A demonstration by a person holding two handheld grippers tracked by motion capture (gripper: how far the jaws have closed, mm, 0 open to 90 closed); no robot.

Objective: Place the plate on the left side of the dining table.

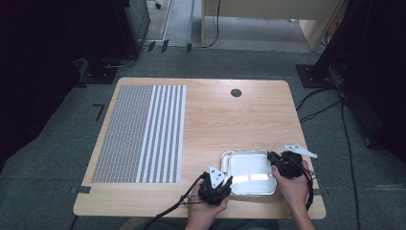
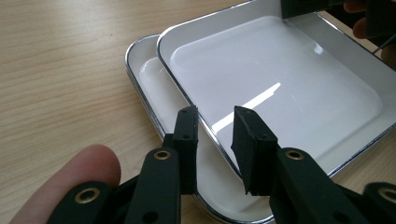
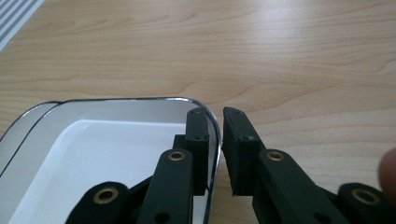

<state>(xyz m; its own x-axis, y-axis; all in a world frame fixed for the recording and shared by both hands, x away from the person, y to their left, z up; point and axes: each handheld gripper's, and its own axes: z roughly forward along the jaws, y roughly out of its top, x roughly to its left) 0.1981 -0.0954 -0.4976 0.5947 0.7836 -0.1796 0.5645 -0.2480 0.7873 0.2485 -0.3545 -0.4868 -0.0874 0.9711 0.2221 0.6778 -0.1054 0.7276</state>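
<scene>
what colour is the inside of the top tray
White and glossy, with a silver metal rim; the top tray shows best in the left gripper view.

Your high view is evenly lit on the bench point(image 1: 210, 124), but the floor at both sides falls into near-black. Overhead light leaves a bright streak of glare on the white tray point(image 1: 249, 178), and you see that same streak in the left gripper view as a sharp white bar. In both gripper views the black tongs close to the lens are soft and underexposed, and the thumb at the frame edge is blurred. The wood grain beyond stays sharp.
</scene>
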